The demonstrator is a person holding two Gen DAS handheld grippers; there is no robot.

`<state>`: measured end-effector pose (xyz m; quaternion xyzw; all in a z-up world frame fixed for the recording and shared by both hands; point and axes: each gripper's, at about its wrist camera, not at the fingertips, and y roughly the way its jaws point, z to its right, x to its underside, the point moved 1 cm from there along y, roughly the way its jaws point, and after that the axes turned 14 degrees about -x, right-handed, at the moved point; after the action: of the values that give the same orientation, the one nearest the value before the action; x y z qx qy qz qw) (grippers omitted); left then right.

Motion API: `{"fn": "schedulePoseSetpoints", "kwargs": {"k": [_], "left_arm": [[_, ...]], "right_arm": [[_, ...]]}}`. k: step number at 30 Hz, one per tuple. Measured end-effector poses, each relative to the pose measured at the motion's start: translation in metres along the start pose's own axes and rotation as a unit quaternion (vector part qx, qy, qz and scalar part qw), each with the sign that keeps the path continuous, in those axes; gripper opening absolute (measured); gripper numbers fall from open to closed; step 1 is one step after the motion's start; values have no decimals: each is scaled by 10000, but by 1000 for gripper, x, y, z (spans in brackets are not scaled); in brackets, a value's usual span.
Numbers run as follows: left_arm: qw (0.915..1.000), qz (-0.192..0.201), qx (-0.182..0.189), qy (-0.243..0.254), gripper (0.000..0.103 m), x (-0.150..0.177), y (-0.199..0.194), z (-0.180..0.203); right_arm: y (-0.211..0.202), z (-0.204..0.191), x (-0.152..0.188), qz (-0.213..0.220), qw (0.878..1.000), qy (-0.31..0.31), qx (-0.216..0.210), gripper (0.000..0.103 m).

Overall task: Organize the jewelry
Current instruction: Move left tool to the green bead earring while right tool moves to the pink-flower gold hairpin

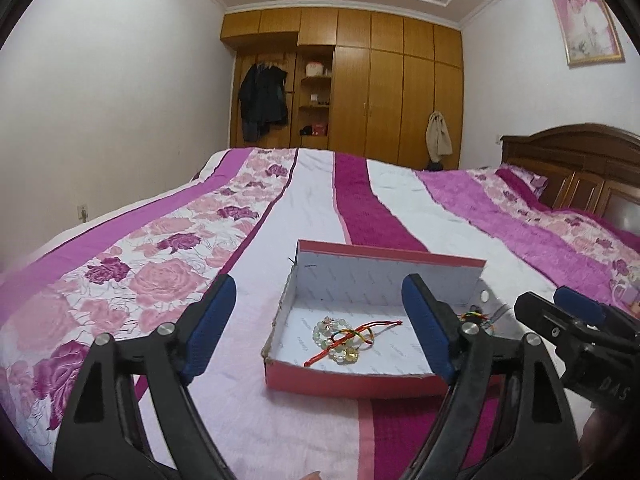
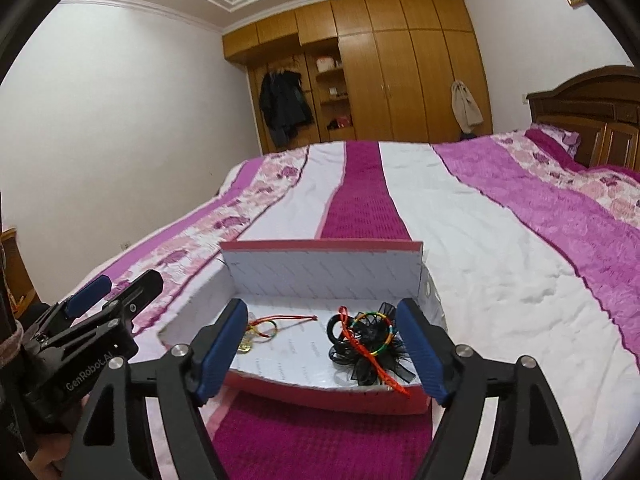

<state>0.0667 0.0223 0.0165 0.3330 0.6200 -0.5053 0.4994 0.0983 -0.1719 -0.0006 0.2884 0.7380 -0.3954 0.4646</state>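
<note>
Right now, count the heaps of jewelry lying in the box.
2. A bead bracelet heap with red cord lies in the box's left half; a black lace and coloured-cord heap lies in its right half. Gripper fingers may hide more.

Right hand-held gripper [image 2: 322, 350], jaws spread wide and empty, above the near wall of an open pink box [image 2: 320, 272] on the bed [image 2: 480, 260]. Inside, at right: black ribbon hair tie [image 2: 370, 364] crossed by a multicoloured cord bracelet [image 2: 380, 334]; at left: red cord [image 2: 288, 319]. Left hand-held gripper [image 2: 108, 300] beside the box, toward the bed's left edge.
</note>
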Motion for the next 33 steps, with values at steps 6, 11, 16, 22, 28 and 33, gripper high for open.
{"fn": "schedulePoseSetpoints", "kwargs": {"k": [6,11,16,22,28,33], "left_arm": [[9999,-1,126,34,80,0,-23,-7],[9991,-153,362,-167,80,2,-42,-20],[9983,-306,484,74,80,7,-52,-22],[9946,-634,740,356,80,18,-65,-22],[9846,-1072,1136,782,80,25,-74,-13],[9734,-1538,1287,1111,80,35,-77,-9]], "right_arm": [[-29,-11,2,89,9999,-95,-108,79],[-54,-15,8,118,9998,-99,-139,79],[-79,-10,16,40,9999,-37,-114,79],[-107,-2,30,-139,9999,-11,51,79],[-126,10,46,-397,9989,26,256,79],[-139,24,60,-633,9971,149,387,79]]}}
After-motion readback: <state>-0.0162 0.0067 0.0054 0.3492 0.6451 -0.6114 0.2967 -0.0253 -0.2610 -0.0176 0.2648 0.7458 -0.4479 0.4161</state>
